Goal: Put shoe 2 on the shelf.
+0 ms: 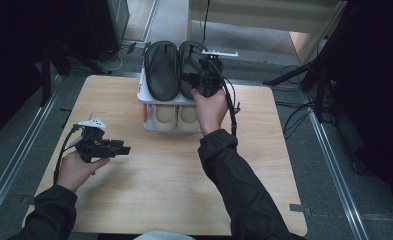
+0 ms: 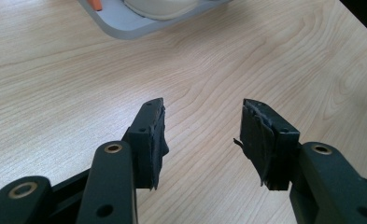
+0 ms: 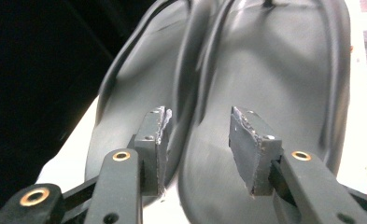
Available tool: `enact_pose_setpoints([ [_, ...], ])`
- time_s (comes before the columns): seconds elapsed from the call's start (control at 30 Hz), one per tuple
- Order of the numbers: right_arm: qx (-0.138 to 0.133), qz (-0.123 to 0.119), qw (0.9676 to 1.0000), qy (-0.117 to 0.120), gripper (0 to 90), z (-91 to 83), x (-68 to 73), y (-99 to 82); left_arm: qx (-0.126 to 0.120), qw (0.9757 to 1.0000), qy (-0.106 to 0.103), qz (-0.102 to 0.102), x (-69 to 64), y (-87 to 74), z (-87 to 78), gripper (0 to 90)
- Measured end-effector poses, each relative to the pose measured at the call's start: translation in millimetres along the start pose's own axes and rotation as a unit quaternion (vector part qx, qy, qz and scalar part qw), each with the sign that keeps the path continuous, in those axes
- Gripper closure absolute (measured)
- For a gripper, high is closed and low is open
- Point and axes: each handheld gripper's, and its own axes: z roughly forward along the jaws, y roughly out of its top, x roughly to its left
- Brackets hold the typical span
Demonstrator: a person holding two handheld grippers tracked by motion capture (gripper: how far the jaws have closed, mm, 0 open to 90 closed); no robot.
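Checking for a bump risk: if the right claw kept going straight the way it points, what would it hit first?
Most likely the heel of the right-hand black sandal on the white rack. The right claw is open and aimed at its sole; exact depth is unclear.

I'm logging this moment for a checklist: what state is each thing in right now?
Left gripper: open, nothing between its fingers, above the bare table.
Right gripper: open, over the black sandals, not gripping.
Black sandals: side by side on the rack's top shelf.
Beige shoes: on the lower shelf.
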Motion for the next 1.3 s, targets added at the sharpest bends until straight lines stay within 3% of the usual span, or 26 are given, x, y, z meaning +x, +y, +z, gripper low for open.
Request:
enact_pose_setpoints([
  [0.1,0.002,-0.010,0.9999,0.006,58.1,-6.2,1.0,-8.0,0.001,1.0000,0.000,0.000,0.3,0.0,-0.3,50.6],
  [0.3,0.001,-0.032,0.9983,0.049,59.9,-33.5,0.7,-38.0,0.003,1.0000,0.001,-0.001,1.0,0.0,0.3,50.2],
  [0.5,0.011,-0.059,0.9962,0.063,60.6,-49.8,0.0,-62.3,0.005,1.0000,0.000,-0.004,1.0,0.4,2.5,49.5],
  [0.53,0.011,-0.059,0.9962,0.063,60.6,-49.8,0.0,-62.3,0.007,1.0000,0.001,-0.004,0.9,0.4,3.0,49.5],
  [0.63,0.027,-0.066,0.9947,0.075,60.6,-53.1,-3.7,-84.3,0.008,1.0000,0.002,-0.005,0.8,0.0,4.3,48.8],
  [0.77,0.025,-0.072,0.9935,0.085,60.4,-54.9,-10.6,-101.2,0.008,0.9999,0.002,-0.008,1.8,-0.3,4.5,48.2],
  [0.8,0.027,-0.074,0.9927,0.092,60.3,-55.5,-17.2,-113.1,0.009,0.9999,0.002,-0.008,1.9,-0.5,4.4,48.3],
  [0.97,0.032,-0.073,0.9924,0.094,60.3,-54.1,-31.5,-138.2,0.009,0.9999,0.002,-0.004,1.9,-0.6,5.9,48.4],
  [1.3,0.049,-0.087,0.9877,0.120,53.5,-46.6,-49.6,-174.1,0.006,0.9999,-0.003,-0.009,0.2,0.1,6.2,46.3],
])
